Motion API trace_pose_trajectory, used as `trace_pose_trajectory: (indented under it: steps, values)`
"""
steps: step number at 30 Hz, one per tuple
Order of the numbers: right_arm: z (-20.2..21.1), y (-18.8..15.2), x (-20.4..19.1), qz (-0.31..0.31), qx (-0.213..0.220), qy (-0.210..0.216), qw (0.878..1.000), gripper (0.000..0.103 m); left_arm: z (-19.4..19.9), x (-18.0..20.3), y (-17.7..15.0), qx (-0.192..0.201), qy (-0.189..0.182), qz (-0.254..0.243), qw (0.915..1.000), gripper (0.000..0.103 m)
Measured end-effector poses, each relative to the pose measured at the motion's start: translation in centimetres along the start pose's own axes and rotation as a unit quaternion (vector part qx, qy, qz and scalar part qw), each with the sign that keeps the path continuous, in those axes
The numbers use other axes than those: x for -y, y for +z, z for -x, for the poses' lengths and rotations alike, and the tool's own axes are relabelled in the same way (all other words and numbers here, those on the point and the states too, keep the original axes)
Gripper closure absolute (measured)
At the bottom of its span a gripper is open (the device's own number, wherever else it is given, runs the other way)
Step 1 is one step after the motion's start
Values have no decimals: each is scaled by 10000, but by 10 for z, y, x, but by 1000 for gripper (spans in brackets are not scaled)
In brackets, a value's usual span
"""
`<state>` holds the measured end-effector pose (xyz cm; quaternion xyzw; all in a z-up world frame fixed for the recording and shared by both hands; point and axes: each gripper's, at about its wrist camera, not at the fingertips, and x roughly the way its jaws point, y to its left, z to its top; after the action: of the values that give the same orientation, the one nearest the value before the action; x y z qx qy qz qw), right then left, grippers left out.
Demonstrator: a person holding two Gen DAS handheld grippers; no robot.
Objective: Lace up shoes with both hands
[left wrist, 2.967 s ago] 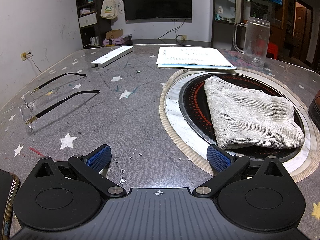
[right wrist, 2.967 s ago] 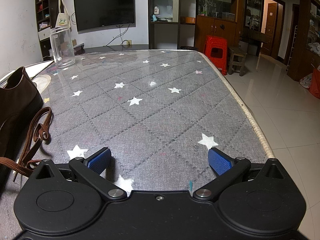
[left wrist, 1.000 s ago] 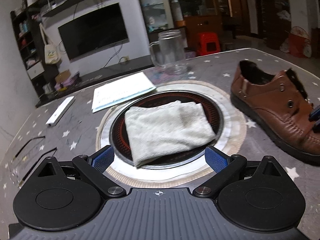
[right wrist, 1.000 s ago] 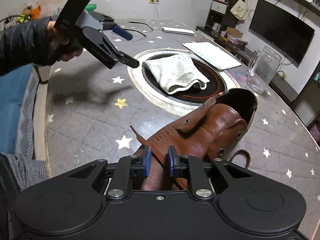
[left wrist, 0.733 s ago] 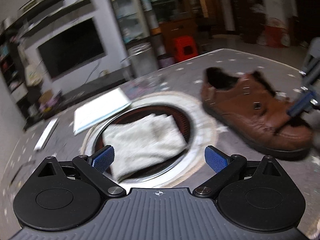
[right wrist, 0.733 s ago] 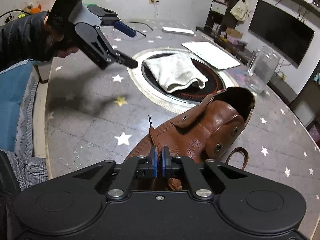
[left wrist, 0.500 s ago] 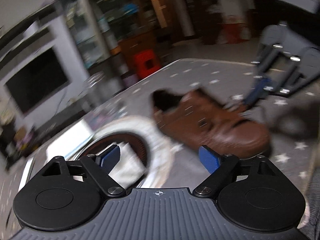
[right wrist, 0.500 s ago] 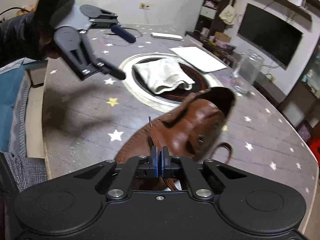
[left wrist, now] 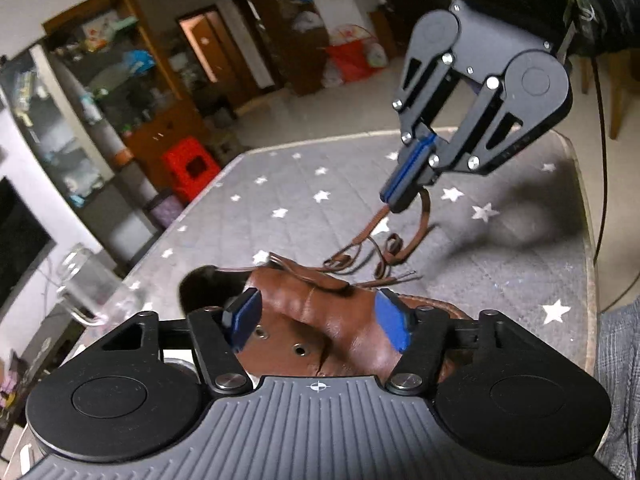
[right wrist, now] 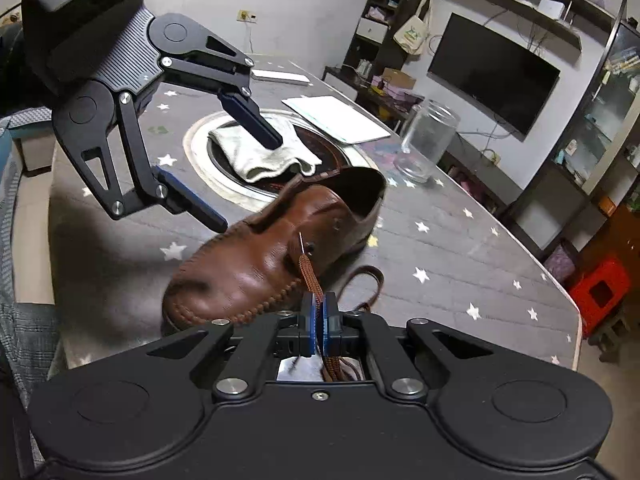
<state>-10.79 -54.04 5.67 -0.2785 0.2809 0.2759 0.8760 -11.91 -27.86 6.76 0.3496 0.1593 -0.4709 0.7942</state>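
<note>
Brown leather shoe (right wrist: 256, 264) lies on its sole on the grey star-print table (right wrist: 460, 248). Toe points toward the near table edge, heel opening toward the glass jar (right wrist: 430, 140).

Right gripper (right wrist: 318, 324): fingers together, clamped on the brown lace (right wrist: 310, 276) just off the shoe's right flank, near the toe stitching. The lace end stands up past the fingertips, its thin tip close to an eyelet on the shoe's side flap; cannot tell if it touches. In the left wrist view the same gripper (left wrist: 406, 184) is above the table beyond the shoe, with the lace (left wrist: 372, 240) hanging slack from it in loops down to the shoe (left wrist: 320, 320).

Left gripper (left wrist: 316, 320): fingers wide apart, holding nothing. In its own view the blue pads (left wrist: 390, 326) sit either side of the shoe's upper; contact cannot be judged. From the right wrist view it (right wrist: 236, 172) hovers over the shoe's left side, one finger in front of the white cloth (right wrist: 264, 152), the other low near the shoe's left flap.

The cloth rests on the round dark plate (right wrist: 216, 160) set in the table behind the shoe. A white paper pad (right wrist: 336, 118) lies beyond that plate. The jar stands behind the shoe's heel.
</note>
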Motion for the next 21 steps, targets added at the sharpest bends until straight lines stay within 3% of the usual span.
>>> trace_pose_trajectory:
  steps: [11,21]
  values:
    - [-9,-6,6,-12,-72,96,9999,100,-37,-4,-4,-387,-416,-558,9968,43]
    - [-15,-6,9,55,-91,198,9997,100,-33,-28,-19,-588,-726,-787,9925,44]
